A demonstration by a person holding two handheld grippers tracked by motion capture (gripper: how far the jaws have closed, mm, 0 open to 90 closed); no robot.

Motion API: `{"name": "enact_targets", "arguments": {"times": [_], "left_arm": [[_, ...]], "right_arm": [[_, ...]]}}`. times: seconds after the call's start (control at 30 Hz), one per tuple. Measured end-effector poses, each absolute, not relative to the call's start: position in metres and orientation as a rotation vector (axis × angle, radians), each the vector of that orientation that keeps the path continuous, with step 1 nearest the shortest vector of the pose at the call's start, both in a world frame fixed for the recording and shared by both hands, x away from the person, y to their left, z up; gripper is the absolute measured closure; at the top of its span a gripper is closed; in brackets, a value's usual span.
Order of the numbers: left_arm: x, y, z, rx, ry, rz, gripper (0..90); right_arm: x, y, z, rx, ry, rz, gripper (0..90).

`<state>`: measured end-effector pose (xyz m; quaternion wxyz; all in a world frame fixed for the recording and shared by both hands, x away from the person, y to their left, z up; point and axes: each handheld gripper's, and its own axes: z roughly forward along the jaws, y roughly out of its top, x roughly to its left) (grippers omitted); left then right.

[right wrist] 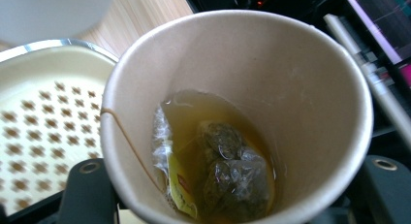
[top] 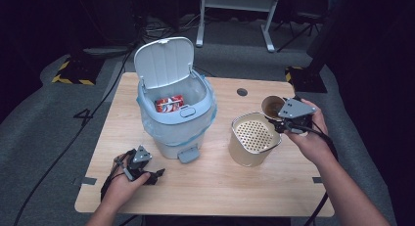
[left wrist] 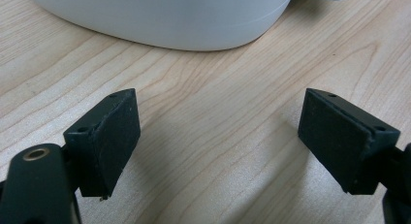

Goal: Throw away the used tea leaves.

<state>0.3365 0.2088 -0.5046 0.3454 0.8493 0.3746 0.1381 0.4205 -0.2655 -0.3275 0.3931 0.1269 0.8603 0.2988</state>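
Note:
My right gripper (top: pixel 284 121) is shut on a brown paper cup (top: pixel 272 106) and holds it above the far right rim of a cream strainer bucket (top: pixel 252 138). In the right gripper view the cup (right wrist: pixel 271 88) is tilted toward the camera, with a little tea and a soaked tea bag (right wrist: pixel 218 170) lying inside, its string over the rim. The perforated insert (right wrist: pixel 39 132) of the bucket lies to the left below the cup. My left gripper (top: pixel 147 176) rests on the table near the front left, open, with nothing between its pads (left wrist: pixel 121 136).
A white pedal bin (top: pixel 176 113) with a blue liner stands in the table's middle, its lid up and a red packet (top: pixel 169 103) inside. Its base (left wrist: pixel 165 20) is just beyond the left gripper. A round cable hole (top: pixel 242 92) sits at the back of the wooden table (top: pixel 220 187).

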Motion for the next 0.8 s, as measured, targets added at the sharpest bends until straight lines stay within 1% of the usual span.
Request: {"name": "enact_targets", "arguments": {"times": [0.37, 0.8], "left_arm": [[0.336, 0.209, -0.505, 2.205, 0.972, 0.362, 15.5], [0.336, 0.209, -0.504, 2.206, 0.973, 0.364, 15.6]], "right_arm": [[0.407, -0.243, -0.331, -0.013, 2.032, 0.336, 33.2], [0.390, -0.222, -0.348, -0.368, 1.727, -0.147, 33.6]]}}
